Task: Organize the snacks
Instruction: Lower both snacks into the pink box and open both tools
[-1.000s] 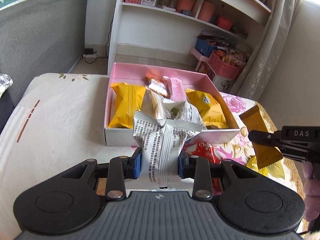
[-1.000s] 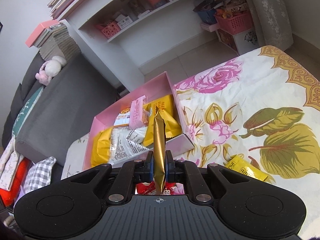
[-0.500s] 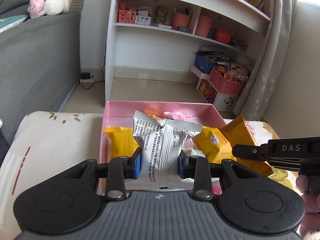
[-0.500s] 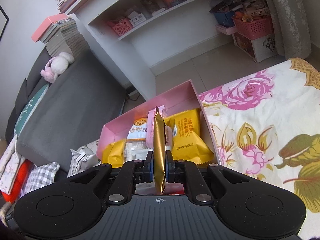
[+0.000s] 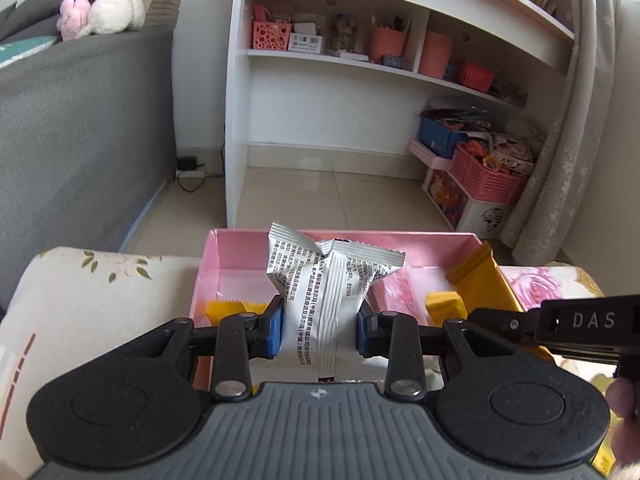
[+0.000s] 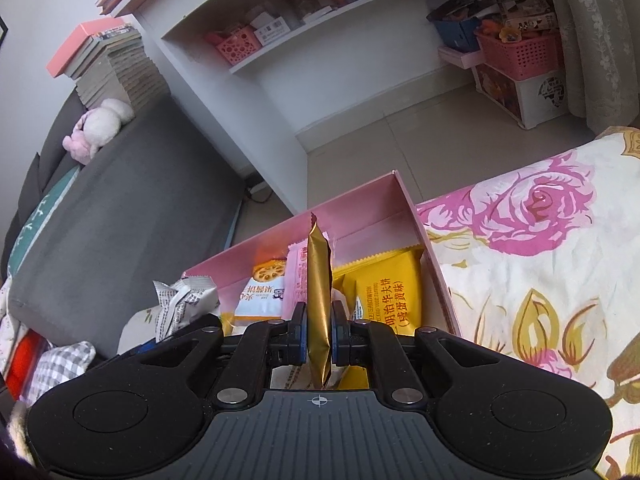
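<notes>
White shelving and a grey sofa fill the upper frame behind our floral-clothed counter, where the pink box sits at centre. We judge both snacks are mid-delivery: the left hand-held gripper pinches the white packet, and the right hand-held gripper, nearly closed, clamps the gold packet edge-on. Next, each needs lowering over a free spot before releasing.

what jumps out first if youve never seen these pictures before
Each gripper is clamped on a snack over the pink box: the left gripper holds a crinkled white packet with black print, the right gripper a thin gold packet held edge-on. Below them, yellow packets already lie in the box, which sits on a flowered cloth.
</notes>
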